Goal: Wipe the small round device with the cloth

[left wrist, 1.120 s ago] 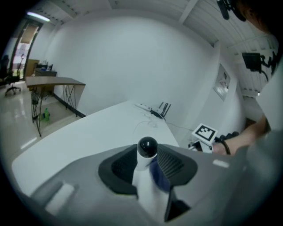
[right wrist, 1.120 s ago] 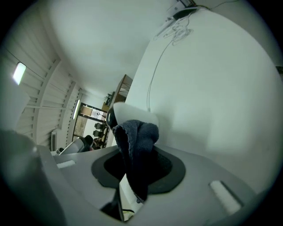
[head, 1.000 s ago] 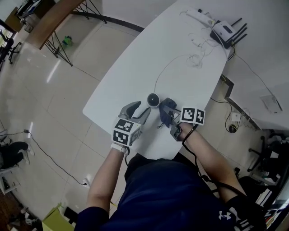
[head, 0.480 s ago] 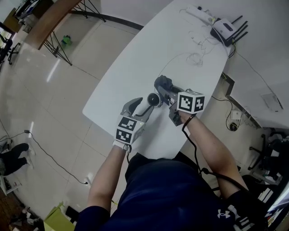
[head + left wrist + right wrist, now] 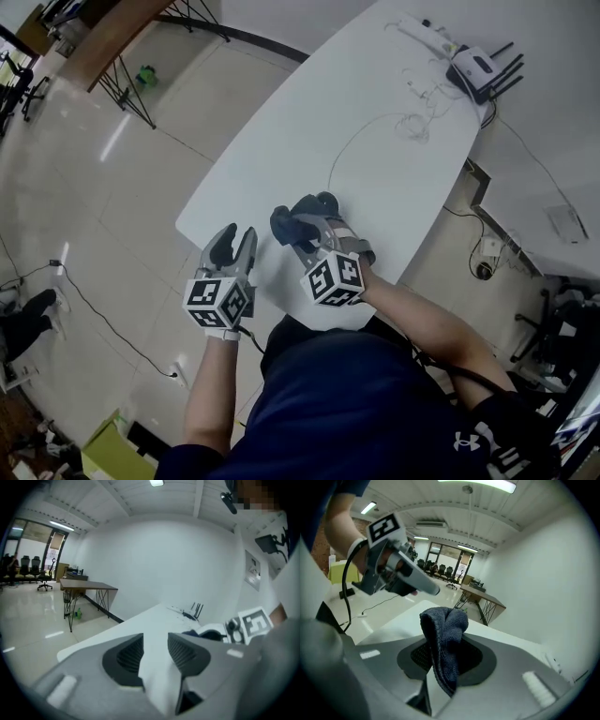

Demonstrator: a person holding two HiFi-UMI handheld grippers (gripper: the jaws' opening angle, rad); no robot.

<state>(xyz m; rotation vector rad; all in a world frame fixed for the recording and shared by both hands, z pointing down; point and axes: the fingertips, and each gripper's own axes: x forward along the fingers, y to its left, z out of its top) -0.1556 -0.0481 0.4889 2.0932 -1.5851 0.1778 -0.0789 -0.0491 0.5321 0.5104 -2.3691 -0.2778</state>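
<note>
Dark blue-grey terry, bunched and folded over on itself, is what the right gripper [image 5: 307, 230] carries: its jaws are clamped on the cloth [image 5: 443, 625], whose free end stands up past the fingertips and hangs in the air above the white table [image 5: 281, 141]. The left gripper [image 5: 154, 645] grips nothing. Its jaws have just been closing, yet they stand apart with only bare tabletop showing between them, and it hovers off to the left of the right gripper, well away from the cloth. In the head view we take the small dark round shape just beyond the right gripper's tip, right against the far edge of the cloth, for the small round device [image 5: 326, 200]. It sits on the table with a thin cable [image 5: 349, 142] curving away from it toward the router [image 5: 478, 70] at the far end. We cannot tell whether cloth and device touch. The right gripper view shows the cloth clear of any surface and no device ahead of the jaws, so we judge that no wiping contact is being made at this instant. Whether the device has had a pass already cannot be read from its surface, which is too small and too hidden to show dust or shine. As we see it, pressing the cloth onto the device and rubbing it, probably with the left gripper steadying it, is left to do.
</note>
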